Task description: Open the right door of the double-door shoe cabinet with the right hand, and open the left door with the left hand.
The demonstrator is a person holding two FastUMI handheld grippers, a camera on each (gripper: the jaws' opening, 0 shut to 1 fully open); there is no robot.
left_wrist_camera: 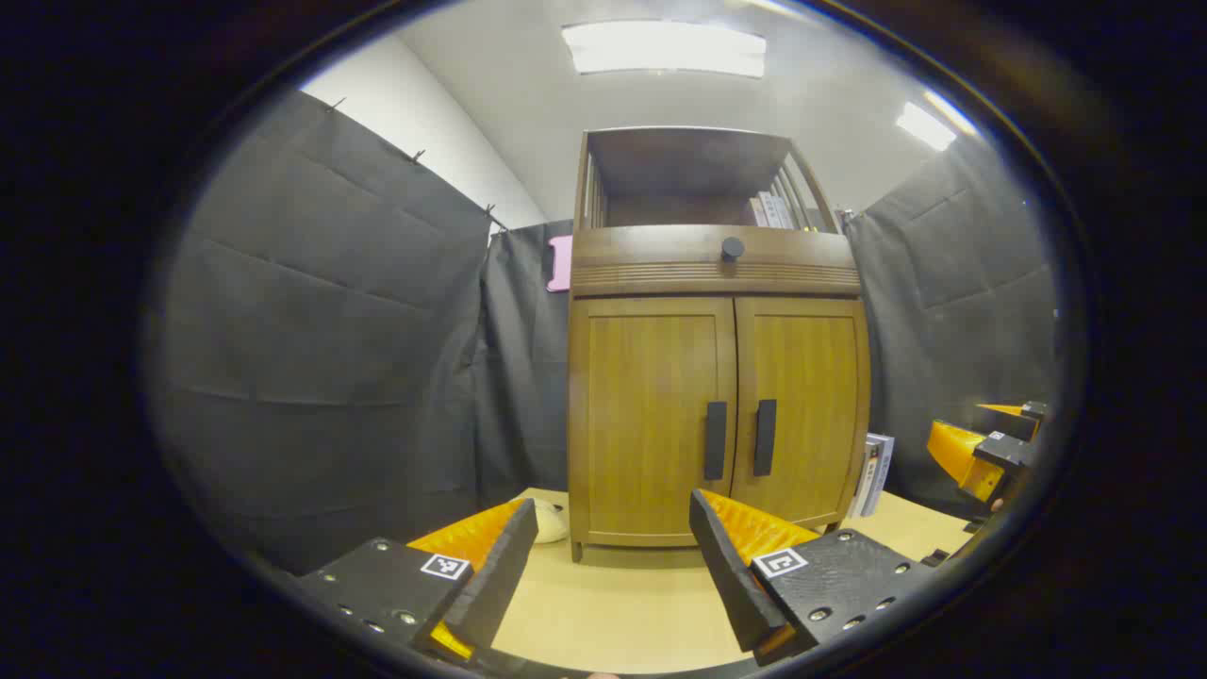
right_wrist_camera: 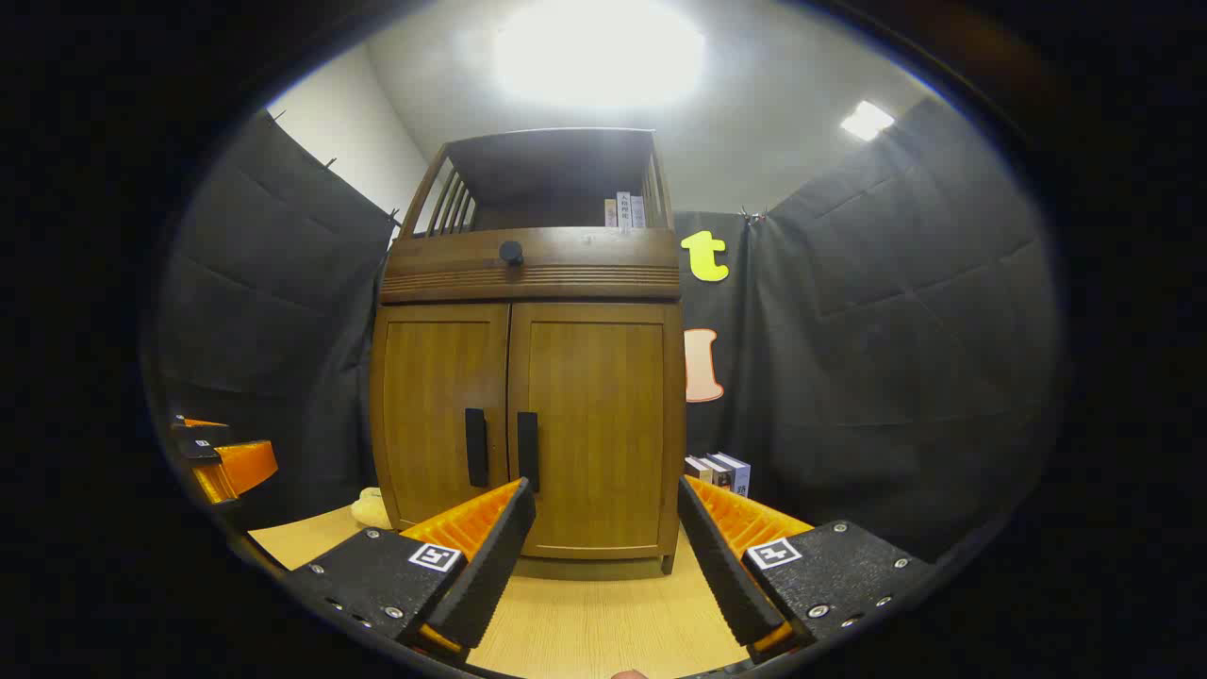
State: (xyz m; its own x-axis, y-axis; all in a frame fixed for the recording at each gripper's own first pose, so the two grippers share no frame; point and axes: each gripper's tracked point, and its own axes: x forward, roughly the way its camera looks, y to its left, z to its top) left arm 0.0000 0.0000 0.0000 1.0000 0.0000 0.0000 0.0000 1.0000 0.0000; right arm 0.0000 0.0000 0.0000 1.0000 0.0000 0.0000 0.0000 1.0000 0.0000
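Shoe cabinet stands on the tabletop toward its far edge, backed by the black cloth wall; left door and right door both closed, two dark vertical handles side by side at the centre seam. Left gripper: fingers apart, holding nothing, short of the cabinet and facing the left door. Right gripper: fingers apart, holding nothing, facing the right door, not touching. Books lean just beside the cabinet's right side. Round knob on the drawer above the doors
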